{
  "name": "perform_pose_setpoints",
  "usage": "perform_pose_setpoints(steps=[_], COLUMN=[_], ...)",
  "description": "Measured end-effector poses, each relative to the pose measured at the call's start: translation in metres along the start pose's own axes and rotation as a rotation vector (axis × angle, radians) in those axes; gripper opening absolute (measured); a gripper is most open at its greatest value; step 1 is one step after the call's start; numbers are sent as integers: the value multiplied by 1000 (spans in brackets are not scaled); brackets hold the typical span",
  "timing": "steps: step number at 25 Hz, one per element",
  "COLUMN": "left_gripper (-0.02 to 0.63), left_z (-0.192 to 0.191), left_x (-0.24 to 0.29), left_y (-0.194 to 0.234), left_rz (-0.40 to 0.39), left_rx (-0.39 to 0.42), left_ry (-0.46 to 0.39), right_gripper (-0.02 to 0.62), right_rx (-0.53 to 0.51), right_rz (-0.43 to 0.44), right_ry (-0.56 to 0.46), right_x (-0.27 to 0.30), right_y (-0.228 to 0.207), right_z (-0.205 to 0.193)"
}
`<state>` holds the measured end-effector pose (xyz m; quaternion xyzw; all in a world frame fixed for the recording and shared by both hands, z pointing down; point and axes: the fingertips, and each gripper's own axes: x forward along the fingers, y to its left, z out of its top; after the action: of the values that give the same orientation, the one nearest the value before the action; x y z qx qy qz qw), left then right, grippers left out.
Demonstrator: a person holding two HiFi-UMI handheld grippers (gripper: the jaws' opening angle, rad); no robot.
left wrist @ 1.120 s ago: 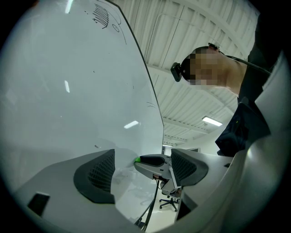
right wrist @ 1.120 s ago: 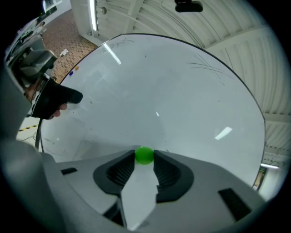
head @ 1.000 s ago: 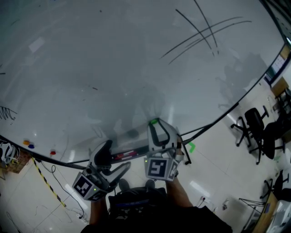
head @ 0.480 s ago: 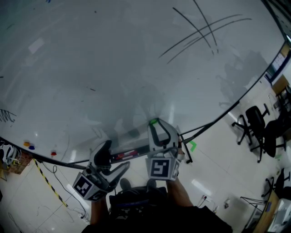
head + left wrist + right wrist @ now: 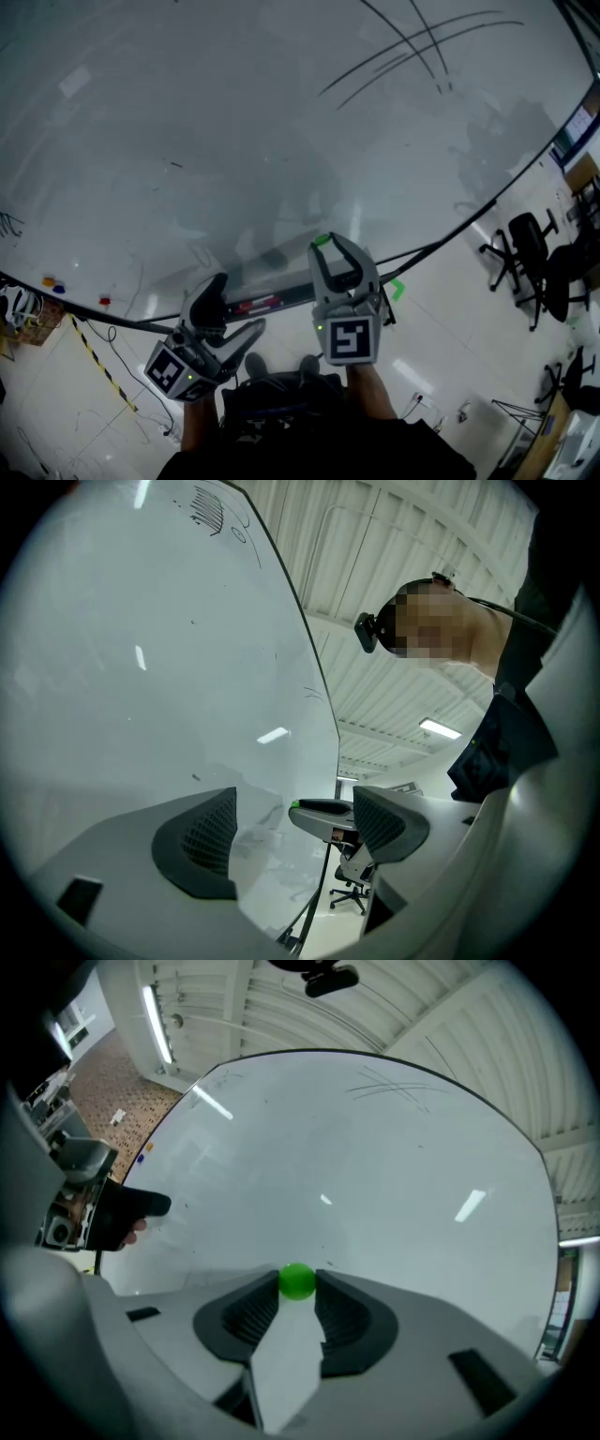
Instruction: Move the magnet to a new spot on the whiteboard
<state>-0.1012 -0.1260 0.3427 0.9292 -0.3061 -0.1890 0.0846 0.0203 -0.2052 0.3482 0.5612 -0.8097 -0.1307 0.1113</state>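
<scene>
Right gripper [image 5: 298, 1292] closing, seemingly gripping round magnet [image 5: 298, 1280]

**Glossy board, matt grey plastic tools**

The whiteboard [image 5: 234, 141] ahead of the left gripper [image 5: 295, 803] is smooth and glossy and mirrors the ceiling lights. That gripper's shell is matt grey plastic, with dark, ribbed, rubbery-looking pads [image 5: 211, 841]. The right gripper [image 5: 298, 1286] looks the same. Its jaws have just been closing, with the smooth, shiny green magnet [image 5: 298, 1279] between their tips. Below both grippers the floor [image 5: 450, 337] is polished and reflective.
</scene>
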Motion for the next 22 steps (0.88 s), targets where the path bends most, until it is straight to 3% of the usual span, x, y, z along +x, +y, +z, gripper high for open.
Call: perform_pose_setpoints(steps=[5,17,22], left_gripper=[383,383,383], left_z=[-1,-17,-27], left_x=[20,45,57], left_y=[-12,-32,-48], left_rz=[-12,-14,3], left_rx=[5,0,-5], left_ry=[4,16,32], right_gripper=[152,152,152], right_rx=[95,320,378], right_rz=[52,196,240], right_ry=[-21,-198,-193], right_x=[-18,-44,-60], right_y=[-26,-49,-62], right_z=[1,5,-6])
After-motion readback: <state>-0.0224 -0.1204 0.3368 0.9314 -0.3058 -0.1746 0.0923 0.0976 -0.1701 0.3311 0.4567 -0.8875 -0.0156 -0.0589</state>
